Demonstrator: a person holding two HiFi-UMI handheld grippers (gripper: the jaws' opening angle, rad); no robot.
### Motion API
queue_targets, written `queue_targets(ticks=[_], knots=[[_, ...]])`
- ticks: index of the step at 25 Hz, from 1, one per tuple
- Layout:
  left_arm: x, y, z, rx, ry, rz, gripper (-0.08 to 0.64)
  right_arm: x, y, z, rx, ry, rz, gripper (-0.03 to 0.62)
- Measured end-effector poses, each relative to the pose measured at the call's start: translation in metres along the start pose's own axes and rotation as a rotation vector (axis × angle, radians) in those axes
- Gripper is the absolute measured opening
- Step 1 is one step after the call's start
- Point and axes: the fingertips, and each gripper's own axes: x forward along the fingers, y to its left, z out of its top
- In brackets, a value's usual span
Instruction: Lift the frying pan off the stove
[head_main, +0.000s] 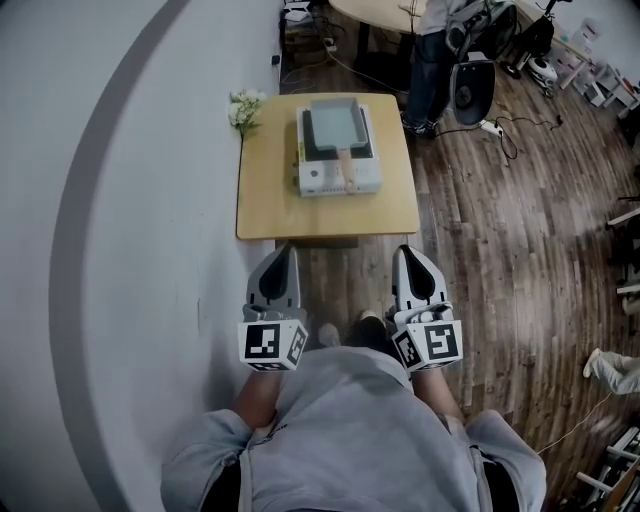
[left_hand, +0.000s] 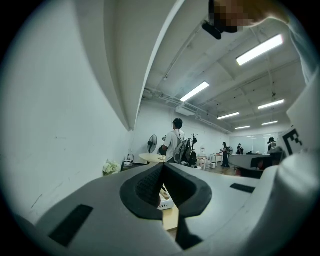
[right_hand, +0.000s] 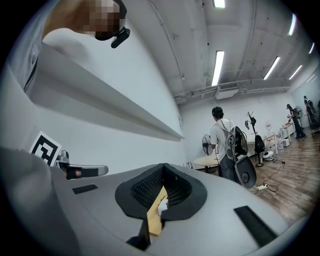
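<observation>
Left gripper (head_main: 283, 262), right gripper (head_main: 413, 262) level, closed, side by side

Here's the small square light-wood worktop (head_main: 385, 205), its left edge up against the white wall (head_main: 120, 200), standing on the dark wood-plank floor (head_main: 500, 260). Sitting on it, roughly centred and towards the far edge, is a white portable tabletop stove (head_main: 322, 181). At the far left corner sits a little bunch of white flowers (head_main: 244, 108).
</observation>
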Motion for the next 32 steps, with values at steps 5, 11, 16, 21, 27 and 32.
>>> queue_targets(ticks=[5, 11, 16, 21, 27, 32], knots=[[0.026, 0.01, -0.003, -0.017, 0.022, -0.018, 0.002, 0.026, -0.01, -0.01, 0.016, 0.033, -0.011, -0.002], [0.067, 0.026, 0.003, -0.01, 0.027, -0.016, 0.002, 0.072, -0.024, -0.015, 0.03, 0.033, 0.005, -0.002], [0.107, 0.04, 0.003, -0.026, 0.047, -0.011, 0.002, 0.116, -0.041, -0.017, 0.05, 0.032, 0.015, -0.002], [0.15, 0.049, 0.016, -0.028, 0.018, -0.011, 0.002, 0.165, -0.061, -0.009, 0.053, 0.016, 0.034, -0.002], [0.197, 0.045, 0.016, -0.094, 0.036, -0.079, 0.134, 0.213, -0.074, -0.022, 0.08, 0.107, 0.128, 0.091], [0.231, 0.046, 0.006, -0.169, 0.068, -0.103, 0.14, 0.239, -0.09, -0.034, 0.11, 0.16, 0.154, 0.09]])
